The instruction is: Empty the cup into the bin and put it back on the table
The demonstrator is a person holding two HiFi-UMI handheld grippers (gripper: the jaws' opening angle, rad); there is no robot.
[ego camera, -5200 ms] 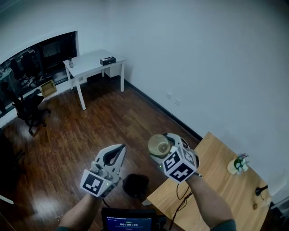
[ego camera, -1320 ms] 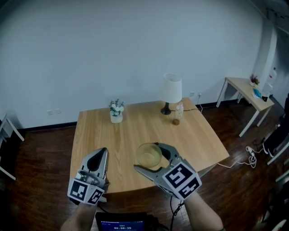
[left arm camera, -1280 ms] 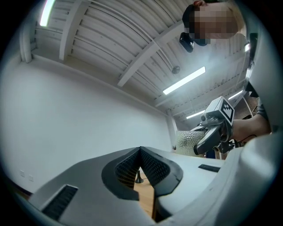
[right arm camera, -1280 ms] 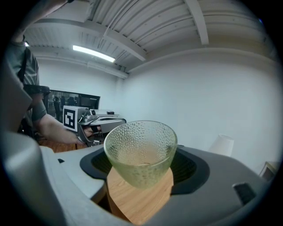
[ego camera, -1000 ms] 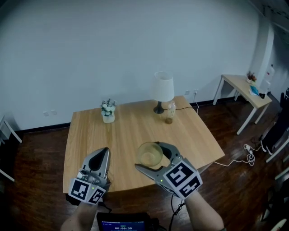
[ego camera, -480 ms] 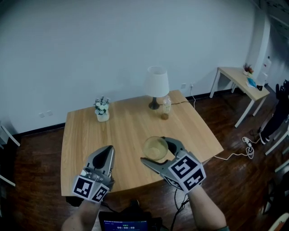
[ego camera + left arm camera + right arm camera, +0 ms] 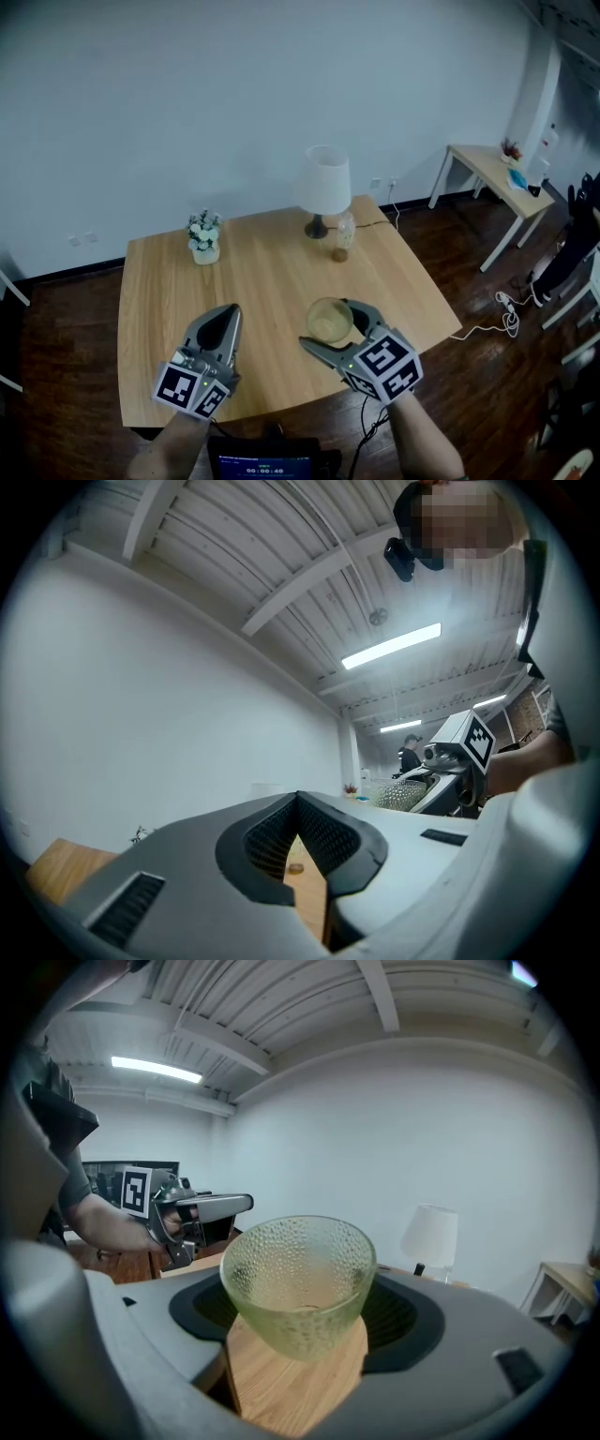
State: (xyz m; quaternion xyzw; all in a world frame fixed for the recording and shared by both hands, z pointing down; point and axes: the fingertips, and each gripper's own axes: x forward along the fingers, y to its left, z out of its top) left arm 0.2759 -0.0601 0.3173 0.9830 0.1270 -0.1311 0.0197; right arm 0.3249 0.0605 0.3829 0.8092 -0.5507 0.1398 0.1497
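Note:
A dimpled, pale green glass cup [image 7: 325, 319] stands upright between the jaws of my right gripper [image 7: 330, 326], which is shut on it. The cup hangs over the near right part of the wooden table [image 7: 253, 272]. In the right gripper view the cup [image 7: 298, 1283] looks empty, with both pads against its sides. My left gripper [image 7: 227, 316] is shut with nothing in it, over the table's near left part. The left gripper view shows its fingertips [image 7: 298, 803] meeting, with the right gripper [image 7: 441, 761] off to the side. The bin is out of view.
At the table's far side stand a white lamp [image 7: 323, 183], a small bottle [image 7: 342, 234] and a little vase of flowers [image 7: 202, 239]. A white side table [image 7: 492, 169] stands at the right wall. Cables [image 7: 506, 314] lie on the dark wood floor.
Five seconds ago I faced the floor with the black bin; the wooden table is below me now. Over the last second the right gripper and cup drifted slightly right and forward.

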